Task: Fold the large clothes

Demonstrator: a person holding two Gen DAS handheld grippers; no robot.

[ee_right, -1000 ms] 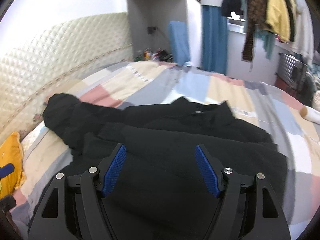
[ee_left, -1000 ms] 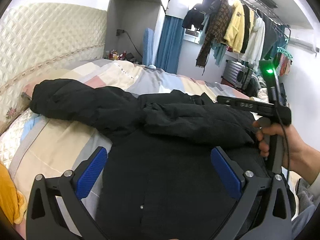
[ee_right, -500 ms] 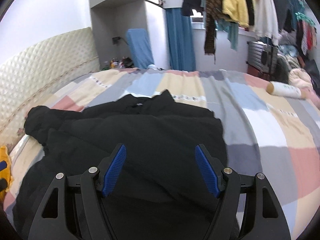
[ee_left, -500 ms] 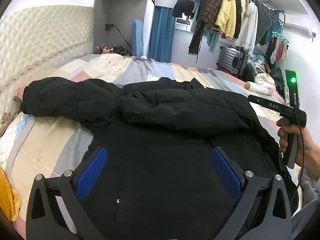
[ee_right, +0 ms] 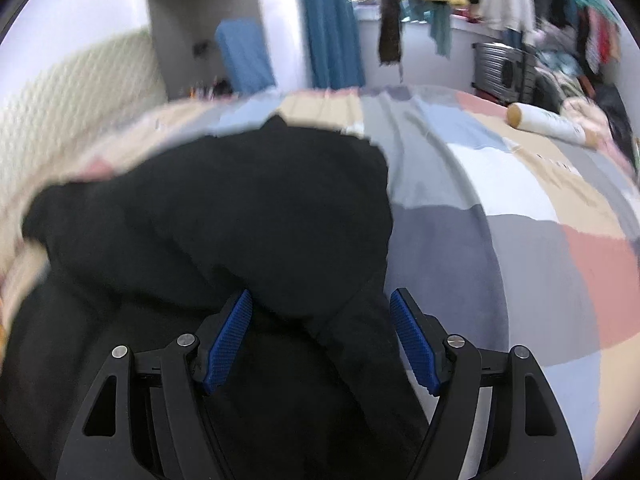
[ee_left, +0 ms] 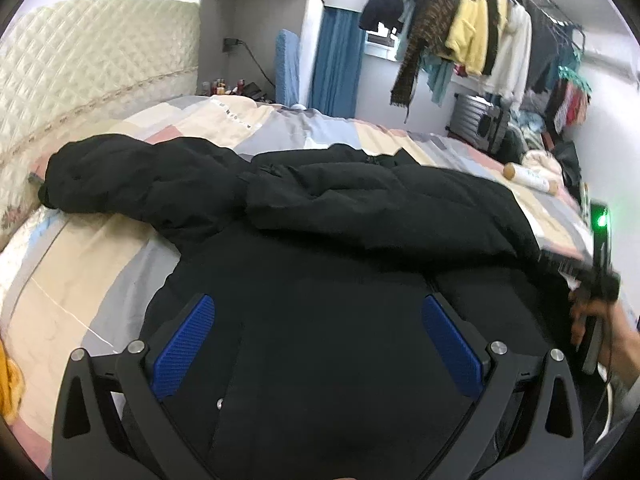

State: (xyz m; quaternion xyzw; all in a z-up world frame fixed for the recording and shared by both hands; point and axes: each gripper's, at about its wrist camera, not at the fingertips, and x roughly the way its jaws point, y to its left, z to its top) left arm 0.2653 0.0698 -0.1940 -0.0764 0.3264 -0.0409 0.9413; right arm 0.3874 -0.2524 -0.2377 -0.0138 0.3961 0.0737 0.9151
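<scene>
Below, a black padded jacket (ee_left: 320, 220) sprawls mid-frame across the patchwork bedspread (ee_left: 100, 264), one sleeve folded across its chest, the other reaching left; my left gripper (ee_left: 316, 344) and right gripper (ee_right: 320, 336) hover over it, jaws apart.

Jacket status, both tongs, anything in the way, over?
Left tongs open above the jacket. Right tongs open, straddling a raised fold at its edge. One sleeve lies out toward the headboard. White bottle on the bed, apart.
</scene>
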